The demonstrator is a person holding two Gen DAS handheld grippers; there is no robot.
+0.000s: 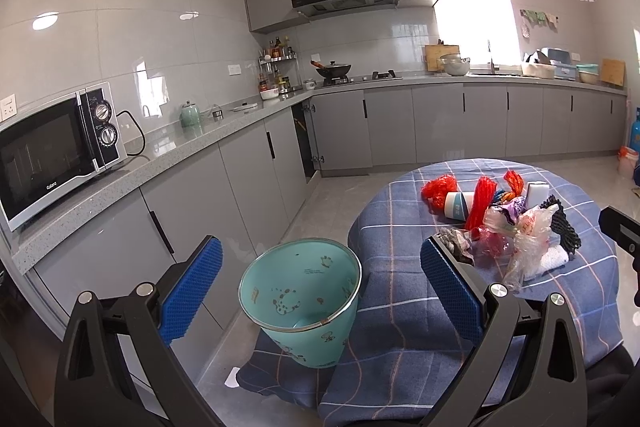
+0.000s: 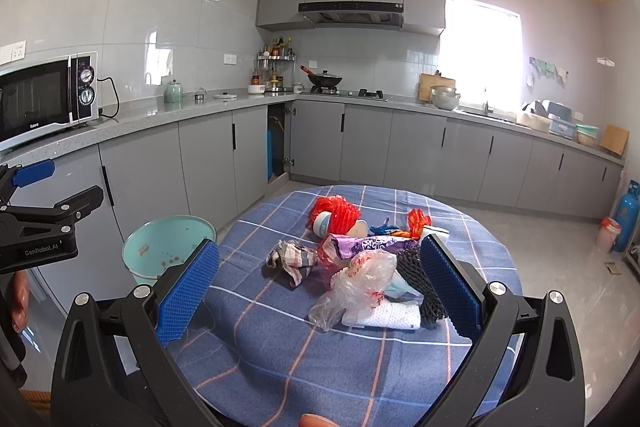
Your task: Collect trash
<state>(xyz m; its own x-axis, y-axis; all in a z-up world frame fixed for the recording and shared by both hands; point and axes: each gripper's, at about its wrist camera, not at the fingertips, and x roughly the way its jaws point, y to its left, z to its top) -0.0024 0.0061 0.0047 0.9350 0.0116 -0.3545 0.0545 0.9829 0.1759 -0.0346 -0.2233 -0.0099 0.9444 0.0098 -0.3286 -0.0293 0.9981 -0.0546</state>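
A heap of trash (image 2: 360, 259) lies on the round surface (image 2: 280, 347), which is covered by a blue plaid cloth (image 1: 392, 307); the heap comprises a clear plastic bag (image 2: 356, 283) with red printing too small to read, a black foam net (image 2: 420, 275), a white textured cloth (image 2: 396, 317), a crumpled checked rag (image 2: 292, 259), a purple printed wrapper (image 2: 360, 243), red mesh netting (image 2: 340, 213) and two overturned paper cups (image 2: 322, 223). In the right wrist view the heap sits ahead of and between the spread blue-padded fingers (image 2: 188, 291) of the right gripper (image 2: 320, 295), nearer the right-hand finger, which overlaps the black foam net in the picture; whether they touch cannot be told. These fingers are released and grasp nothing. A teal trash bin (image 1: 300, 299), decorated with small cartoon figures and a line of illegible print inside, stands just beside the surface's left edge, its rim tilted toward the camera; in the left wrist view it lies between the wide-apart, empty fingers of the left gripper (image 1: 320, 291), touching neither. In that view the heap lies to the right, beyond the right-hand finger. The left gripper's body carries the legible marking "GenRobot.AI". On the grey kitchen counter (image 1: 160, 155) behind stands a microwave oven (image 1: 56, 147) labelled "Galanz".
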